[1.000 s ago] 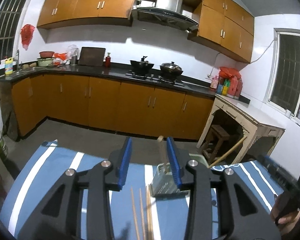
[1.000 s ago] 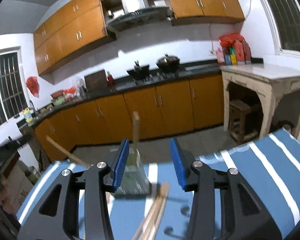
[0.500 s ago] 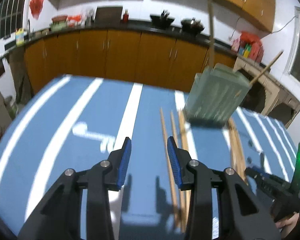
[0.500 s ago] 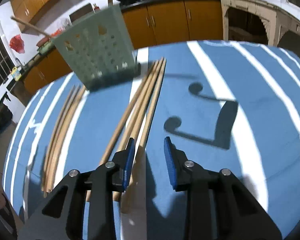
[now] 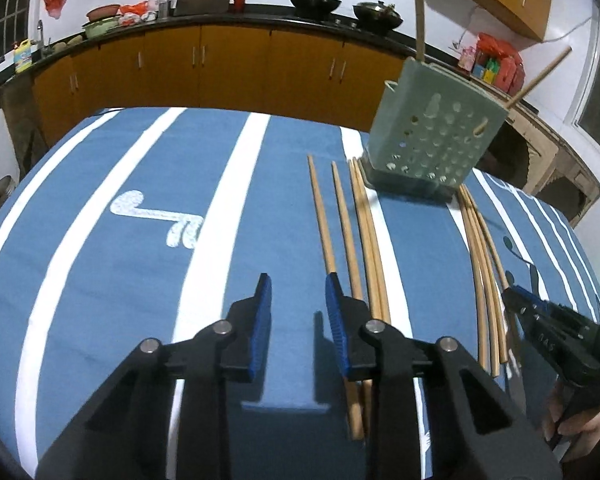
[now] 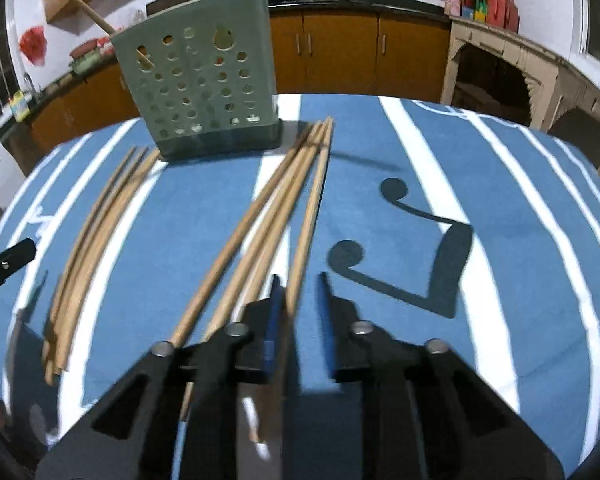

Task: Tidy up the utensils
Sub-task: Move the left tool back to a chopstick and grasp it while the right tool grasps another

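A green perforated utensil holder (image 5: 428, 140) stands on the blue striped tablecloth (image 5: 100, 200), with two chopsticks standing in it; it also shows in the right wrist view (image 6: 204, 80). Two bundles of wooden chopsticks lie in front of it: one group (image 5: 348, 232) and another (image 5: 480, 264); in the right wrist view they are the middle group (image 6: 276, 208) and the left group (image 6: 96, 232). My left gripper (image 5: 296, 292) is open, low over the cloth just left of the chopsticks. My right gripper (image 6: 300, 284) is open, with one chopstick (image 6: 308, 220) lying between its jaws.
The table edge drops off to the kitchen floor beyond the holder. Orange cabinets (image 5: 220, 64) and a dark counter with woks stand behind. The right gripper shows at the right of the left wrist view (image 5: 556, 340). A stone side table (image 6: 520, 64) stands at the right.
Both grippers have come down from facing the kitchen to low over the cloth. The right gripper has moved onto the rightmost chopstick and narrowed its jaws.
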`<state>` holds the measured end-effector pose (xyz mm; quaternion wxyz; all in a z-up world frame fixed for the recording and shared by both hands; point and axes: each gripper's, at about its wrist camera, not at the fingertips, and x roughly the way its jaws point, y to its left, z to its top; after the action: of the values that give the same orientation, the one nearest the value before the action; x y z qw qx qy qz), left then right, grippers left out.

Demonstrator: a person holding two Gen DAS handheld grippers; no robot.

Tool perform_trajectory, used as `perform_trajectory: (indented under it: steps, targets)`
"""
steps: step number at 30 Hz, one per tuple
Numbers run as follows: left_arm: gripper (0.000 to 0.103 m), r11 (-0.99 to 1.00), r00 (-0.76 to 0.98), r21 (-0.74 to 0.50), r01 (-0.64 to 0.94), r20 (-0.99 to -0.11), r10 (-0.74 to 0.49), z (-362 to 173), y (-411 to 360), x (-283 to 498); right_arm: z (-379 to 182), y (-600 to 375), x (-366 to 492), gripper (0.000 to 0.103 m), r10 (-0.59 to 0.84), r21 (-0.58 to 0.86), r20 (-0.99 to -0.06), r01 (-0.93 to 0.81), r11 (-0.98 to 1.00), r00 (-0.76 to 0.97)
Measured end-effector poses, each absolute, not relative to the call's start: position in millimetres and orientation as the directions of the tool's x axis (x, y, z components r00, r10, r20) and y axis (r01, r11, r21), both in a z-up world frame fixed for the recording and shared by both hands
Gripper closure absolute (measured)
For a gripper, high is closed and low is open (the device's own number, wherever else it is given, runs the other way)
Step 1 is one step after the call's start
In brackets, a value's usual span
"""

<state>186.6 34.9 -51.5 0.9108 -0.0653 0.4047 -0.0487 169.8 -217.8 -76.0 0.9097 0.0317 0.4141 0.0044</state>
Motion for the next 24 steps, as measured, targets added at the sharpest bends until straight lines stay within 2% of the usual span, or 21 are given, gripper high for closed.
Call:
perform_trajectory:
  steps: [7,16,24]
  targets:
    - [0.08,0.982,0.639,-0.167,0.084,-0.748,-0.182,-59.3,19.0,190.7,-74.7,-261.8,168.5,0.095,-0.045,0.078,-0.758,0.159,0.984,0.651]
    - [0.094,0.99,0.606,-0.089,0.109,-0.784,-0.137,-76.9,-0.7,198.2,-75.7,-260.9,166.0,0.095,-0.05,0.059,-0.754,0.143,0.988,0.655]
    - [0.095,0.997,0.624,-0.073,-0.007,-0.78,-0.053,-75.6,33.4,215.0,-75.7,-270.9,168.6,0.095,-0.055,0.075,-0.753,0.169,0.983,0.656]
